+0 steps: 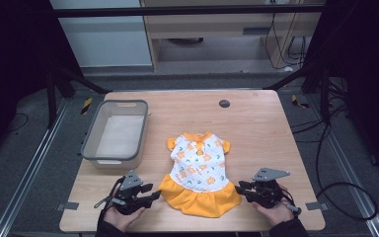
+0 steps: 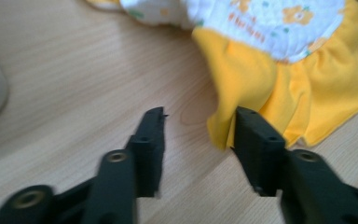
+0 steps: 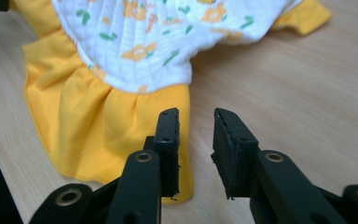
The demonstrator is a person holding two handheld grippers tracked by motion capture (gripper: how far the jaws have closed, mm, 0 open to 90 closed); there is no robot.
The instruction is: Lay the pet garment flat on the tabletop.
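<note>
- Small dress [image 1: 199, 173]: white floral bodice, orange skirt; flat on bench [image 1: 256, 128], between left gripper [image 1: 150, 191] and right gripper [image 1: 241, 188].
- Both grippers: jaws apart, holding nothing.
- Grey bin [image 1: 91, 136]: beyond left gripper, nothing inside.

So the dress [image 1: 199, 173] lies flat mid-table [image 1: 256, 123]; a bin [image 1: 116, 132] sits on the table at its 10 o'clock; left gripper [image 1: 150, 191] just off the hem at 8 o'clock; right gripper [image 1: 240, 188] at 4 o'clock, also near the hem.

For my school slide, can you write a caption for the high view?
Two open hand-held grippers, left and right, flank a little yellow-skirted dress on a wooden table.
</note>
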